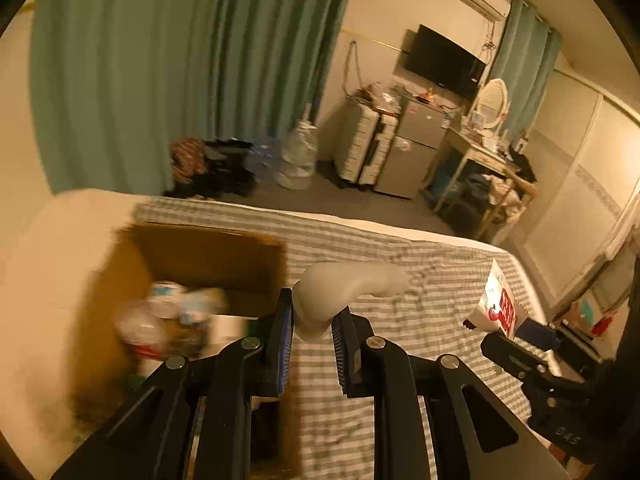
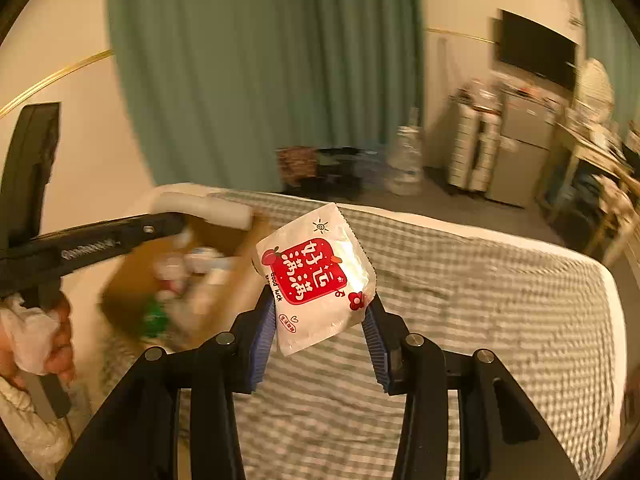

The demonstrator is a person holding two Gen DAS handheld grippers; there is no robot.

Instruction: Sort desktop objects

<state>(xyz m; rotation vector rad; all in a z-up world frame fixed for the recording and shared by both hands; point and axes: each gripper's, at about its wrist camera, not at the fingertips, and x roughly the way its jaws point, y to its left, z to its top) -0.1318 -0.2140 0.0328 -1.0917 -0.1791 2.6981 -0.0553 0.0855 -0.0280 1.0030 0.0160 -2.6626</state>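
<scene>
A curved, pale grey plastic piece (image 1: 340,292) sits clamped by its lower end between the blue-padded fingers of the left gripper (image 1: 312,332), raised above a bed and just right of an open cardboard box (image 1: 208,256). To its right, a white tissue packet (image 2: 316,280) printed with a red label and Chinese characters is pinched at its lower edges by the fingers of the right gripper (image 2: 320,328), tilted and likewise lifted clear of the bedding. The box rests on the left part of the bed and holds a blurred jumble of bottles and packets (image 1: 168,312), their details too smeared to tell apart. Beneath both tools spreads a grey-and-white checked sheet (image 2: 480,300). In the right wrist view a person's hand (image 2: 44,336) grips the handle of the left gripper at the near left, a cream sleeve below it. Farther off hang green curtains (image 1: 160,80); large clear water bottles (image 1: 296,156) stand on the floor at their foot. At the far right are a small grey fridge (image 1: 412,148), a wall-mounted television (image 1: 444,60) and a cluttered dressing table with an oval mirror (image 1: 494,100).
</scene>
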